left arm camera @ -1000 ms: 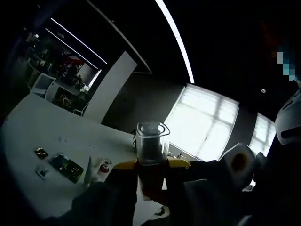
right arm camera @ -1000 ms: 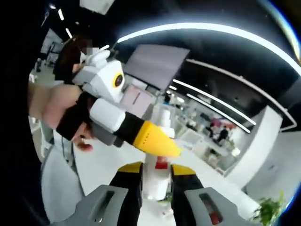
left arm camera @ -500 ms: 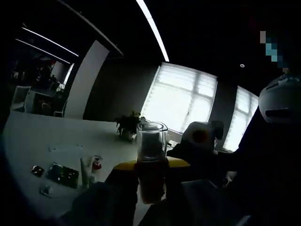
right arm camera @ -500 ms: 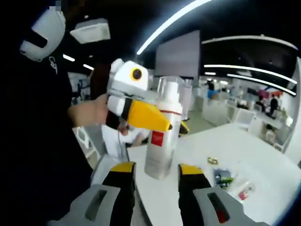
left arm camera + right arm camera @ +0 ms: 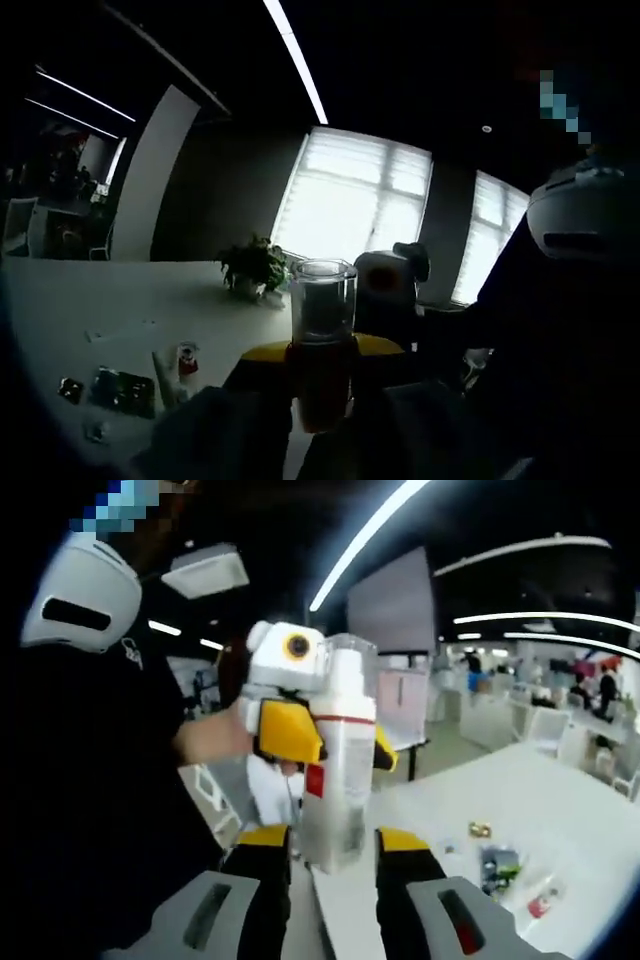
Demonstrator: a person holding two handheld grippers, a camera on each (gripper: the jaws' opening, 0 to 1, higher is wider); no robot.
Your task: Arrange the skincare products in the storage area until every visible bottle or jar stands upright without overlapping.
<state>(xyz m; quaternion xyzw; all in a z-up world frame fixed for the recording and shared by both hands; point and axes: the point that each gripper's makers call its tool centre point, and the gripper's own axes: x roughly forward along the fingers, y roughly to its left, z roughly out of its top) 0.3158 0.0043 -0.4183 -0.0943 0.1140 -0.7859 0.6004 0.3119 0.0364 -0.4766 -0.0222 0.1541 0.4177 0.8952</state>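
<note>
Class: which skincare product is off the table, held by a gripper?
The tall clear-capped white bottle, gripped by the left gripper; the small tube lies on the table.

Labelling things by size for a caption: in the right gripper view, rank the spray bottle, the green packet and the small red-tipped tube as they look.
1. Spray bottle, though nearness inflates it.
2. Green packet.
3. Tube, close to the packet; unsure.
</note>
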